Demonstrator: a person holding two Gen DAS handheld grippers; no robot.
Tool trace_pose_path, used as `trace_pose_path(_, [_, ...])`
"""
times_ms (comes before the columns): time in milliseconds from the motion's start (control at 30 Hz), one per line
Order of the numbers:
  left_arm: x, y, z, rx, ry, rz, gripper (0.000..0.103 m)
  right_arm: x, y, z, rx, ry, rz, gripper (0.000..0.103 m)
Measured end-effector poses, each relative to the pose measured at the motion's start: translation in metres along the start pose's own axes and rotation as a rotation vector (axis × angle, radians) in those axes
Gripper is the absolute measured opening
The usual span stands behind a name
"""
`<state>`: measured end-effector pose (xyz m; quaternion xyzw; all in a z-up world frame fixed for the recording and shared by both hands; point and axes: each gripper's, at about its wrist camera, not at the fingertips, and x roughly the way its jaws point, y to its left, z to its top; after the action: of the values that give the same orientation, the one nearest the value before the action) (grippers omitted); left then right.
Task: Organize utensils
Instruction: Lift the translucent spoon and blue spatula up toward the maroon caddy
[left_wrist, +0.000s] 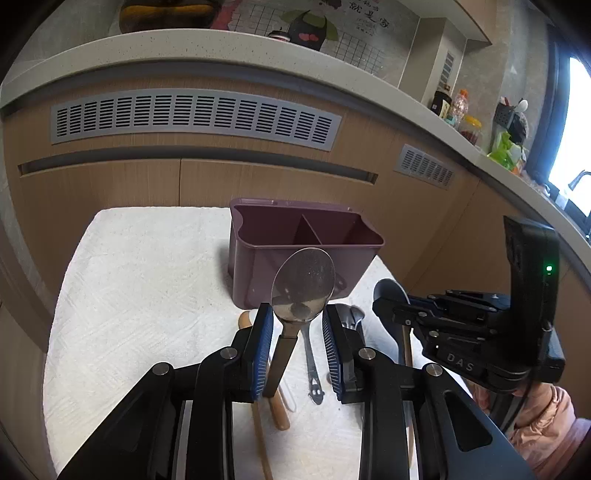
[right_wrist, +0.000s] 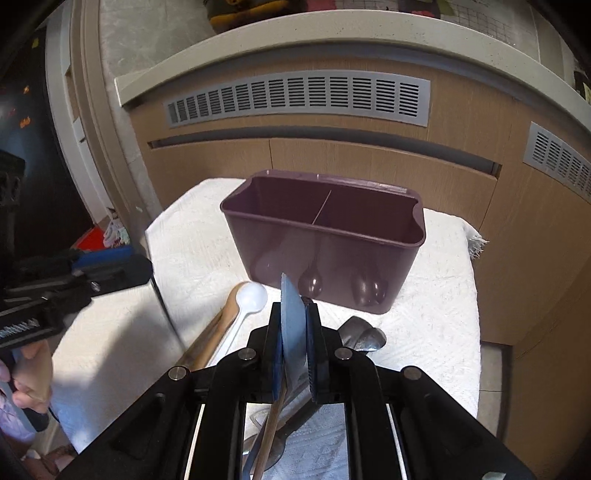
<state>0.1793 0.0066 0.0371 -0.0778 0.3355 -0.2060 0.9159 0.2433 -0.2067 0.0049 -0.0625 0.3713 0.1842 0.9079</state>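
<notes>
The left claw (left_wrist: 297, 325) held a shiny metal spoon (left_wrist: 303, 284). The spoon's bowl stuck up past the blue pads (left_wrist: 263, 347), and its flat handle ran down along the left pad. There was a gap between the handle and the right pad, so I could not tell how tight the hold was.

The right claw (right_wrist: 294, 332) was squeezed shut on a thin grey-blue spatula blade (right_wrist: 293, 325) with a wooden handle. The blade stood on its edge between the two pads and poked up past them.

A purple plastic holder box with two compartments (left_wrist: 258, 269) stood on a white cloth (left_wrist: 147, 295) that covered the counter. Both compartments looked bare inside. The box was just past both claws.

More things lay on the cloth near the box. There was a white plastic spoon (right_wrist: 251, 297) beside a pale wooden handle (right_wrist: 221, 328). A few grey metal spoons (right_wrist: 364, 334) lay in a little pile close to the right claw.

A person's hand (right_wrist: 29, 373) in a pink sleeve held the left claw's grip.
</notes>
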Motion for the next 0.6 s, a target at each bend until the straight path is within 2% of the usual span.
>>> trace_pose_path(200, [-0.011,-0.006,0.002,0.005,-0.020,-0.012,0.028,-0.016,-0.001,0.004,-0.006,-0.027,-0.008,0.010])
trace_pose_path(600, [-0.030,-0.013,0.005,0.004,-0.048,-0.028,0.028,-0.035,0.006,0.011,-0.059,-0.016,-0.005,0.011])
